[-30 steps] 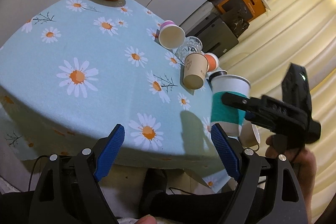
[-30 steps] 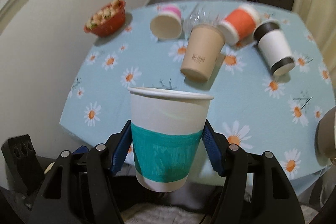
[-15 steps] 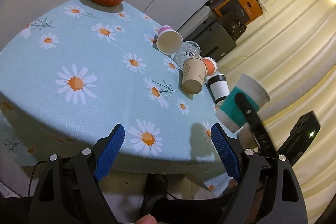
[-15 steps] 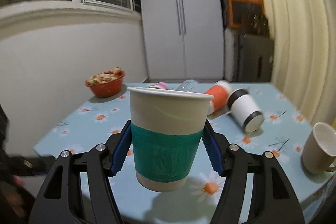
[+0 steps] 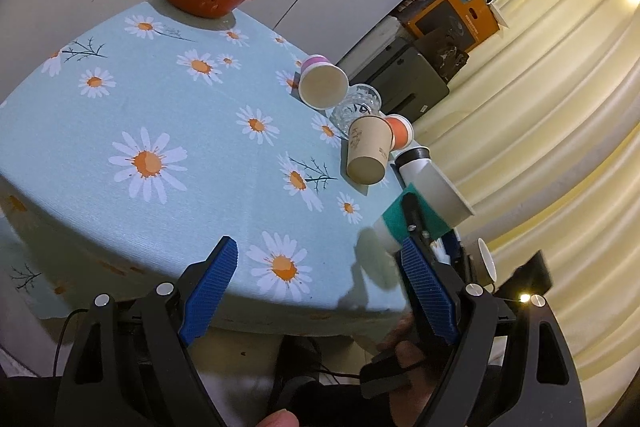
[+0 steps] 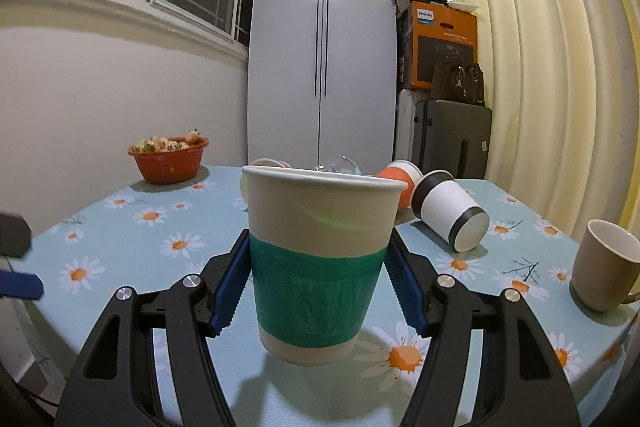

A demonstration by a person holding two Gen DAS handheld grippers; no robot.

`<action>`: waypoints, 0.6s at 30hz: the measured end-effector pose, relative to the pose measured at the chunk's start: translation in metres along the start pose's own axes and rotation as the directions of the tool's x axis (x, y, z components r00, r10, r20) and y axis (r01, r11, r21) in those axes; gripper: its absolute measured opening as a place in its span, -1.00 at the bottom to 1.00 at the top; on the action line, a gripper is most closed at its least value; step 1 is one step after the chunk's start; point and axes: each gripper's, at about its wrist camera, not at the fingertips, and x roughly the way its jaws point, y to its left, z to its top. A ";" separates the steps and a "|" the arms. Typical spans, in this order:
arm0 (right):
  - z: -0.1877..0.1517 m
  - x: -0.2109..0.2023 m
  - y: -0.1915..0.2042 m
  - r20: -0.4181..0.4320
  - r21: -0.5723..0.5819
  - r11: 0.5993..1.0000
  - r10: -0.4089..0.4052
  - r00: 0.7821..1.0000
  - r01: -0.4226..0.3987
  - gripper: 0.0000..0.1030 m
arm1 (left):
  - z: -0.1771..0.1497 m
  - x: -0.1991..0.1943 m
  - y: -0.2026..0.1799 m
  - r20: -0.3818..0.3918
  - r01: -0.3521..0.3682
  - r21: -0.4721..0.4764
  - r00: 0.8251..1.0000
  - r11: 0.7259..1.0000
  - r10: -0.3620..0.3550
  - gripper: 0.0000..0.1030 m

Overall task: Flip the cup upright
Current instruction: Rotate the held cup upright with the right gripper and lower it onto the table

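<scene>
The right gripper (image 6: 318, 281) jaws are squeezing the paper cup (image 6: 320, 259) on its green band, just above the surface (image 6: 120, 251). It is probably light and squashy. The left gripper (image 5: 316, 289) jaws are sitting wide and empty.

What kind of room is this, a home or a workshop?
Most likely a home dining corner: a table with a daisy tablecloth, a tall white cupboard, pleated curtains and a bowl of food.

we count six paper cups: teal-banded cup (image 6: 318, 267), black-banded cup (image 6: 450, 217), orange cup (image 6: 400, 179), pink cup (image 5: 322, 83), tan cup (image 5: 368, 155)... so five. one glass (image 5: 356, 107), one mug (image 6: 604, 269), one red bowl (image 6: 168, 163), two grippers.
</scene>
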 end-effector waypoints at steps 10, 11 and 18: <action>-0.018 0.007 0.008 -0.014 -0.036 0.999 -0.006 1.000 0.006 0.26 | -0.001 0.000 -0.002 0.003 0.001 0.004 1.000 1.000 -0.001 0.60; -0.019 0.007 0.010 -0.018 -0.045 0.999 -0.004 1.000 0.003 0.26 | -0.002 0.000 -0.002 0.004 0.002 0.003 1.000 1.000 -0.002 0.60; -0.024 0.008 0.009 -0.047 -0.035 0.999 -0.003 0.999 0.001 0.26 | -0.001 -0.001 -0.001 0.006 0.004 0.006 1.000 1.000 -0.004 0.60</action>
